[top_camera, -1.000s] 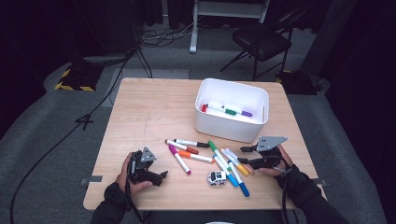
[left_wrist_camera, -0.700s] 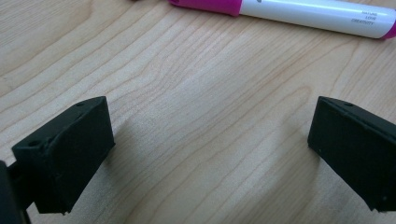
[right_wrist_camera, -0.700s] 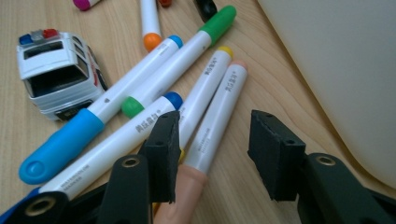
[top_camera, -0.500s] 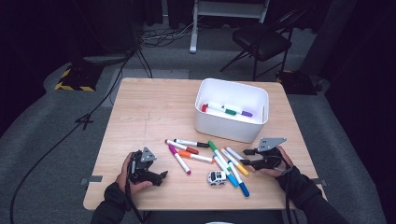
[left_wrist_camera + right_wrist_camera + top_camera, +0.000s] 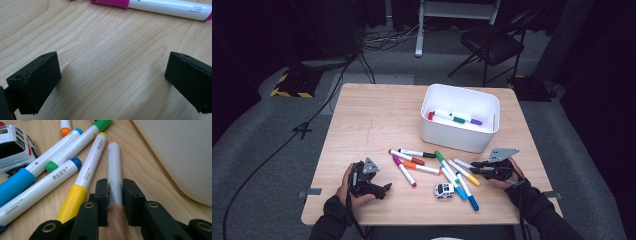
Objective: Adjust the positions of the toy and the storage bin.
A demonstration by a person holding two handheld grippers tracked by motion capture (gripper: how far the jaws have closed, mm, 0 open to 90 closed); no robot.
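A: Right gripper has just been closing; the jaws are now clamped on the white marker with the brown cap, gripped on the barrel just ahead of the cap. The marker lies flat on the light wooden table, beside the white plastic bin.

B: Risk from here?

A: 3 things are judged likely. 1: the grip sits near the cap end, so the long barrel could droop or pivot between the pads on lift. 2: the yellow-capped white marker lies just beside it, near touching, and could be dragged or rolled along. 3: the bin wall is close on the far side, so a low carry could knock the tip against it.

B: Hand pose?

A: In the high view the right gripper is held low and near level at the table's right edge, pointed inward at the marker pile, hand wrapped behind it. Left gripper is rested at the front left of the table, well apart from the pile.

B: Left claw?

A: Jaws are spread wide, nothing between them but bare wood. A pink-capped white marker is seen just ahead of it, untouched.

B: Other clutter?

A: 1 small white toy car is parked by the blue-capped markers. No contact with it is expected.
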